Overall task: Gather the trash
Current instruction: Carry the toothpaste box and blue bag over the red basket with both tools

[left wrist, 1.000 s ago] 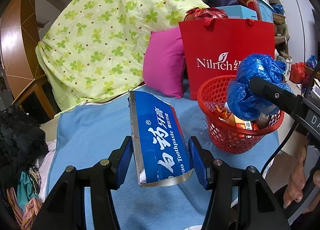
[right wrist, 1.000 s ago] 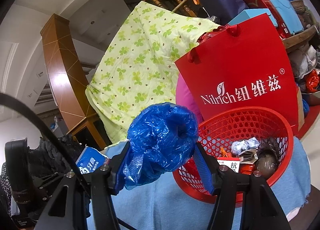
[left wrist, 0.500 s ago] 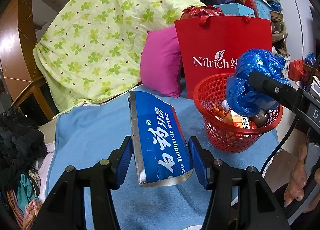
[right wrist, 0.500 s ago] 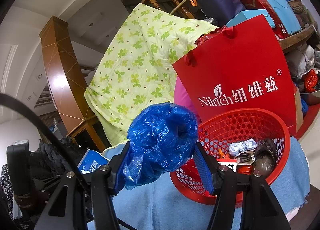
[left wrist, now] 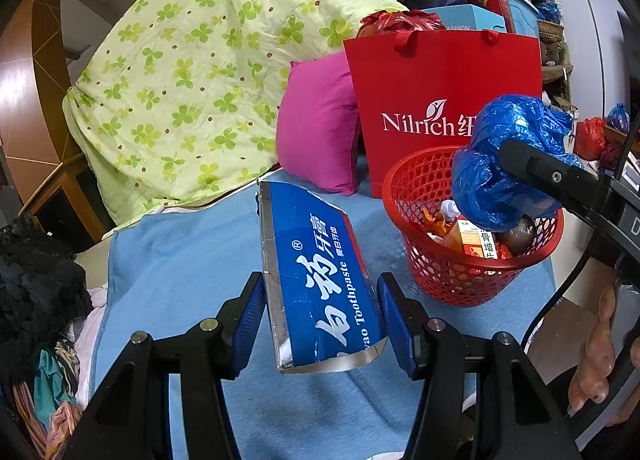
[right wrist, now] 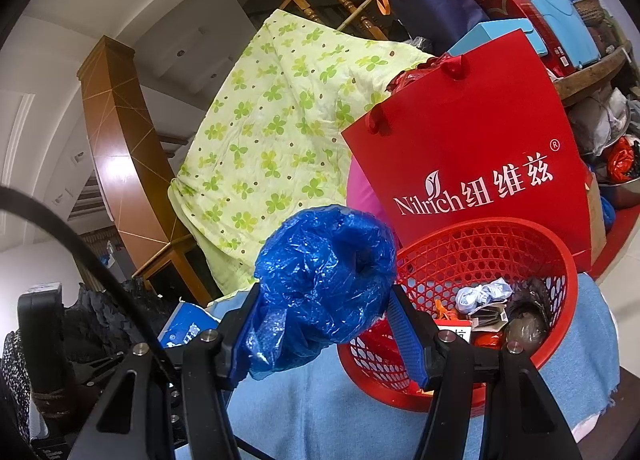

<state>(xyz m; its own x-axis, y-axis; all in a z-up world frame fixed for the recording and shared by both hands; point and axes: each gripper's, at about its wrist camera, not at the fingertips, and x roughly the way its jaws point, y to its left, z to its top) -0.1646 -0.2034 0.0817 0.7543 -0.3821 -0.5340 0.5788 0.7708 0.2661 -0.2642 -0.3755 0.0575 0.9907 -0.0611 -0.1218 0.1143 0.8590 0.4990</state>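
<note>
With several scraps already in the red basket point(left wrist: 472, 260), I hold the right tongs point(right wrist: 324, 312) clamped on the blue plastic bag point(right wrist: 326, 276) beside its rim and the left tongs point(left wrist: 320, 308) gripping the toothpaste box point(left wrist: 316, 280), both undeposited.

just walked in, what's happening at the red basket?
A person is collecting trash with a hand-held gripper in each hand. The right hand-held gripper is shut on a crumpled blue plastic bag, held at the rim of the red basket, which already holds wrappers and small boxes. The left hand-held gripper is shut on a blue toothpaste box above the blue cloth. Neither is dropped in yet.
</note>
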